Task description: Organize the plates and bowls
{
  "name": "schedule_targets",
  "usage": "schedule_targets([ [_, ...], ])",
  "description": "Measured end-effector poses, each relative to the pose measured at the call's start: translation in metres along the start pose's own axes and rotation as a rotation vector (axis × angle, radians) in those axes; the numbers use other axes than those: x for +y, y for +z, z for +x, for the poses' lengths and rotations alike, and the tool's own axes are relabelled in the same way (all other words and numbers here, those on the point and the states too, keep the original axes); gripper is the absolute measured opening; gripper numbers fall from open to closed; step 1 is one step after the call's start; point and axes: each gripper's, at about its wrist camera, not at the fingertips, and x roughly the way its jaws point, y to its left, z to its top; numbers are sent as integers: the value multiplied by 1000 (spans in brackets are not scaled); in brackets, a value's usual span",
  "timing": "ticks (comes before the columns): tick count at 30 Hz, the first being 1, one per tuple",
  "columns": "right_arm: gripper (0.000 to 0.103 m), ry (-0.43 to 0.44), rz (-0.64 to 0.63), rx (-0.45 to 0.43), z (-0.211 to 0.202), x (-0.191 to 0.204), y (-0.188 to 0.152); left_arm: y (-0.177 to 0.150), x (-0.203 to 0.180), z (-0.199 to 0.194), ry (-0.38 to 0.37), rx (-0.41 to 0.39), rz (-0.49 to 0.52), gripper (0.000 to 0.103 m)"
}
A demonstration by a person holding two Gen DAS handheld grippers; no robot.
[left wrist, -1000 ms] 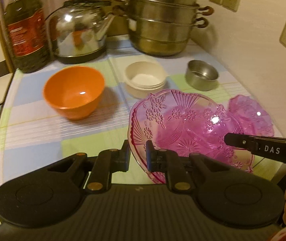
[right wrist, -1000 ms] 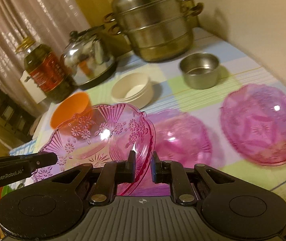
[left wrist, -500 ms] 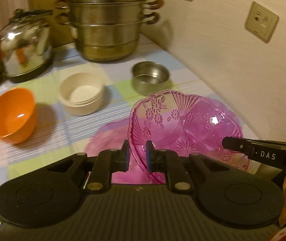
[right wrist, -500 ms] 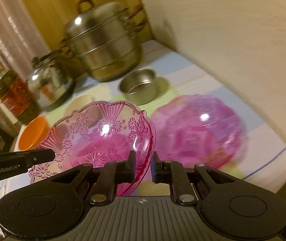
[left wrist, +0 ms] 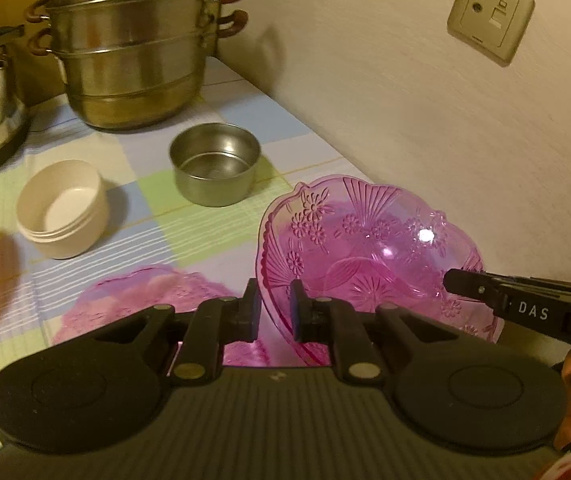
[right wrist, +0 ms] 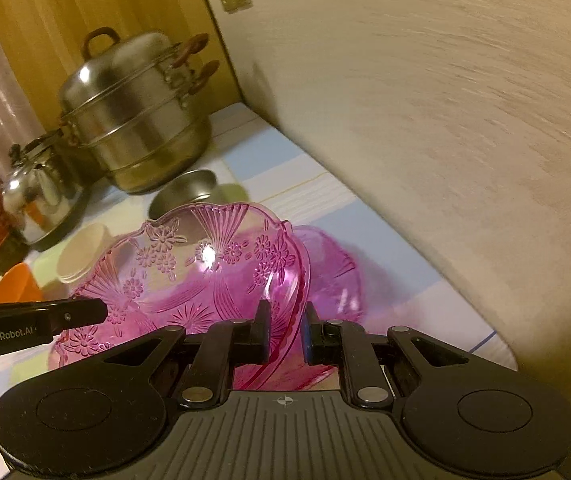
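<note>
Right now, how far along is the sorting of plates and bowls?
Nothing looks stacked yet. In hand: both claws, left and right, grip one pink glass plate by opposite rims, above the table. Left: two more pink plates, the steel bowl, cream bowl and orange bowl sit apart.

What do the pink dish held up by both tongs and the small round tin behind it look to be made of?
Pink dish: clear tinted plastic or pressed glass, which one is hard to tell. It is see-through and glossy, with moulded flowers and fan ribs and a sharp highlight.
Small round tin: metal, probably stainless steel, with a dull brushed grey sheen and a thin rolled rim.
</note>
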Motion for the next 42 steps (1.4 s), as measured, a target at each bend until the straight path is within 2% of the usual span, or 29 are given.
schedule_targets([
  [23, 16, -58, -62, 23, 54, -29, 4, 1, -14, 64, 21, 55, -11, 14],
  [40, 17, -97, -129, -11, 61, -21, 1, -1, -22, 74, 61, 53, 57, 20],
  [42, 22, -103, -148, -11, 62, -19, 0, -2, -23, 76, 68, 57, 71, 20],
])
